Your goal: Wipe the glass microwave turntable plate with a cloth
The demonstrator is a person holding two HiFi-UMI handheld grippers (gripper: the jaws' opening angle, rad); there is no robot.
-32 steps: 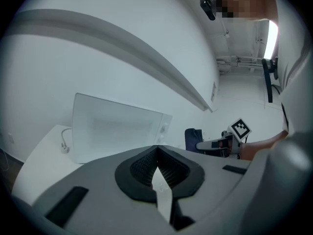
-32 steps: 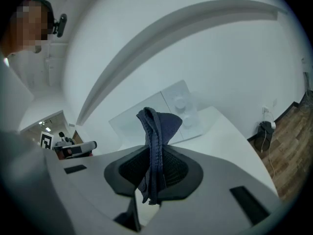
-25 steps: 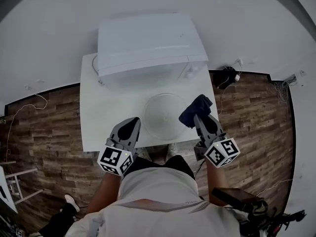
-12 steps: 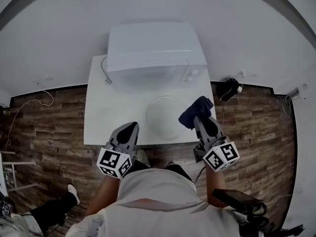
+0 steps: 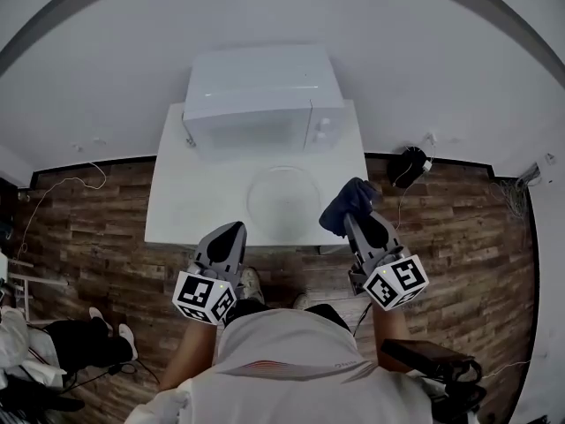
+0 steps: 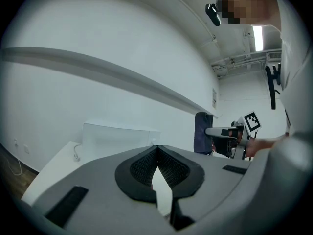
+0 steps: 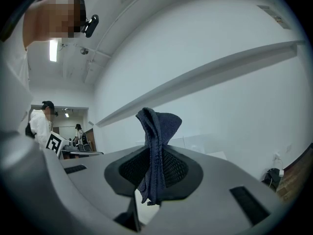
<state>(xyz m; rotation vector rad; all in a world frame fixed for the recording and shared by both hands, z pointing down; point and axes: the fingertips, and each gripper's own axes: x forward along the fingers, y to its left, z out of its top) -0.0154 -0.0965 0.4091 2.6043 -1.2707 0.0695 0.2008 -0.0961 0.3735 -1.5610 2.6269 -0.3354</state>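
The right claw (image 5: 356, 220) grasps the cloth (image 5: 345, 203); the left claw (image 5: 230, 232) is clenched and empty. Lower the cloth flat onto the plate (image 5: 284, 198), centred on the tabletop (image 5: 189, 207), then wipe in overlapping circles.

The microwave (image 5: 252, 95) stands directly behind the glass plate (image 5: 282, 199) and blocks all passage on that side. Left of the plate, the table (image 5: 190, 201) offers a wide bare strip running to its edge. In front of the plate, only a narrow margin of table remains. Right of the plate, the margin is narrow and occupied from above by the cloth (image 5: 346, 203) clamped in the right gripper (image 5: 355, 219). The left gripper (image 5: 231, 230), jaws together, hovers front-left of the plate. Access from above the plate is unobstructed.
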